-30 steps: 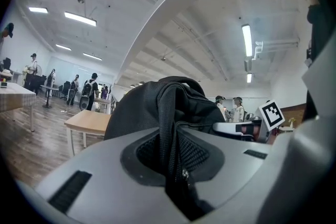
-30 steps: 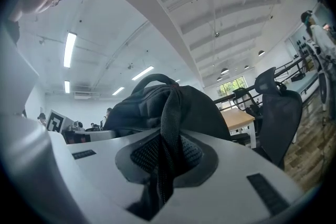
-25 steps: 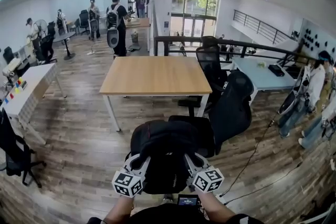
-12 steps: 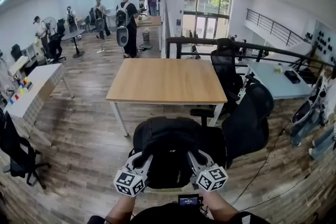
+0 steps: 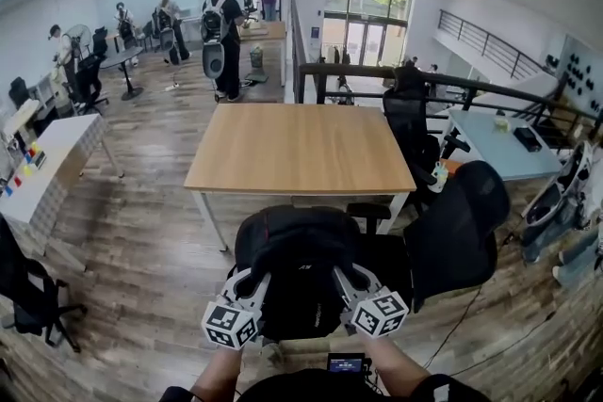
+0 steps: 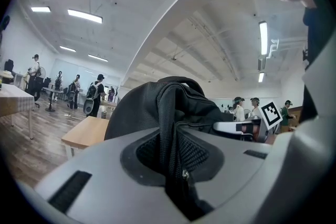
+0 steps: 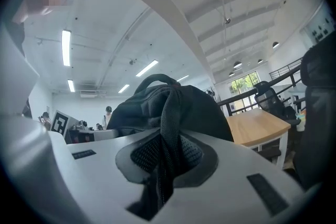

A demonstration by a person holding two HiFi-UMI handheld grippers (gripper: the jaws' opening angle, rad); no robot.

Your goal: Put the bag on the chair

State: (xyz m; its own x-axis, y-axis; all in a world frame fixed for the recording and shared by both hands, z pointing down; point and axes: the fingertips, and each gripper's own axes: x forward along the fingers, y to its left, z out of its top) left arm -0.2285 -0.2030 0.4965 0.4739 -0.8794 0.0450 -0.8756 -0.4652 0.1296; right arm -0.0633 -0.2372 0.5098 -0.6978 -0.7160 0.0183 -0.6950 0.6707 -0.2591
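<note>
A black backpack (image 5: 297, 268) hangs in front of me, held up between both grippers. My left gripper (image 5: 247, 289) is shut on a fold of the bag's left side; in the left gripper view the black fabric (image 6: 176, 165) is pinched between the jaws. My right gripper (image 5: 345, 285) is shut on the bag's right side, with bag fabric (image 7: 168, 160) squeezed in its jaws. A black office chair (image 5: 452, 240) stands just to the right of the bag, its backrest turned toward me. Its seat is mostly hidden behind the bag.
A wooden table (image 5: 297, 146) stands straight ahead beyond the bag. A second black chair (image 5: 410, 122) sits at its right side. A white desk (image 5: 47, 165) is at the left, a pale table (image 5: 495, 141) at the right. Several people stand far back.
The bag and both grippers stay in the same hold. The view has shifted, and the nearby chair now sits further right and closer to the bag.
</note>
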